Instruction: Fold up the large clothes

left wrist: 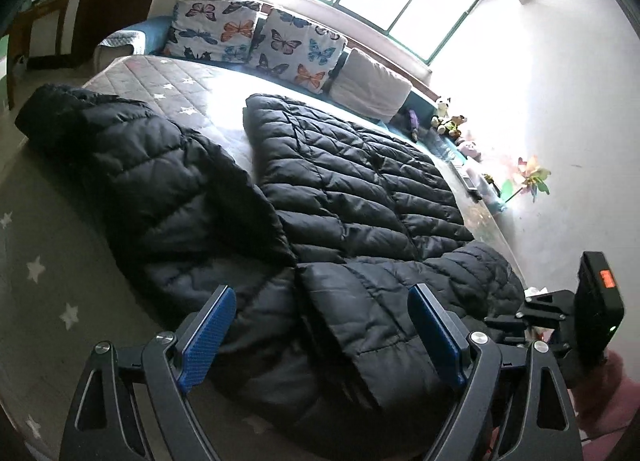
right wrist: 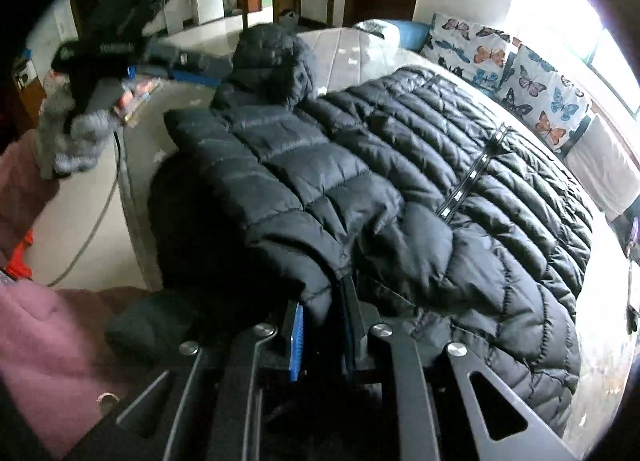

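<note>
Black puffer jacket (left wrist: 352, 197) lies spread on the bed (left wrist: 168, 77), partly folded.

The left gripper (left wrist: 320, 325) hovers above the jacket's near edge with its 2 blue pads (left wrist: 208, 333) spread wide and nothing between them. The right gripper (right wrist: 322, 337) is pressed nearly together, pinching the edge of a jacket sleeve (right wrist: 280, 189) that is folded over the body.

Left claw (right wrist: 116, 49) — motion-blurred

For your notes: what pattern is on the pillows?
Colourful butterflies on white pillows, clearest in the left wrist view.
</note>
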Demonstrator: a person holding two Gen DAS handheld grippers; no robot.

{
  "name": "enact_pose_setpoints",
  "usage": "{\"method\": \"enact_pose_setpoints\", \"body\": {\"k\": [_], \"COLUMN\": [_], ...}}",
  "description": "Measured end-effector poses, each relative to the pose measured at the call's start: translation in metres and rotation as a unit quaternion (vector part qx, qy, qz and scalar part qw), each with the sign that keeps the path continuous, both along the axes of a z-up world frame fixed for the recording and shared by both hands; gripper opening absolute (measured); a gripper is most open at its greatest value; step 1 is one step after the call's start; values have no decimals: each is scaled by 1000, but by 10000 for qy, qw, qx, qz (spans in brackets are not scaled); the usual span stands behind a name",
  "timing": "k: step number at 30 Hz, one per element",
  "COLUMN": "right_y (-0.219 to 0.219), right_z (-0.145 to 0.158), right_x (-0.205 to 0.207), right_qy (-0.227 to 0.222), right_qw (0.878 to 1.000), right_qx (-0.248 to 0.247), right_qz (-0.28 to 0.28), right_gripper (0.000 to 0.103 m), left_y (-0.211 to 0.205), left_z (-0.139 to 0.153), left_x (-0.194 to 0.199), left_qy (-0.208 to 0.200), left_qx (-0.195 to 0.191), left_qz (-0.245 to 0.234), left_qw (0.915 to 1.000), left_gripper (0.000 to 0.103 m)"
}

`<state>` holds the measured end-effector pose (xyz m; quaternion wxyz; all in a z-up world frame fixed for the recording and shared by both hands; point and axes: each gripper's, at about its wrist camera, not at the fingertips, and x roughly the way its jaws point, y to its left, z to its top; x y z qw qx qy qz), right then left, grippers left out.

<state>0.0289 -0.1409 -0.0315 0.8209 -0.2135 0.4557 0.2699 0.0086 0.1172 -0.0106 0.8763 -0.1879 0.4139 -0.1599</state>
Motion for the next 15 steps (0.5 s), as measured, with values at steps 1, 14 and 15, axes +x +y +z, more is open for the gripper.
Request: {"method": "enact_pose_setpoints", "body": {"k": [1,14,15], "right_y": [-2,-62,-67], "right_z": [6,33,36], "right_x": [-2,4,3], "right_qy": [11,72,3], "right_qw": [9999,9859,9861], "right_qx": [120,1383,1329], "right_qz": [-33,-942,-1002], "right_gripper": [19,58,58], "left_y": [-2,-38,-42], "left_z": [0,-1,-5], "left_x": [-1,4,6], "left_qy": [1,180,259], "left_qx": [-4,118,124], "left_qz": [3,-403,-430], "left_qw": [10000,9990,9987], "left_gripper": [94,94,94]}}
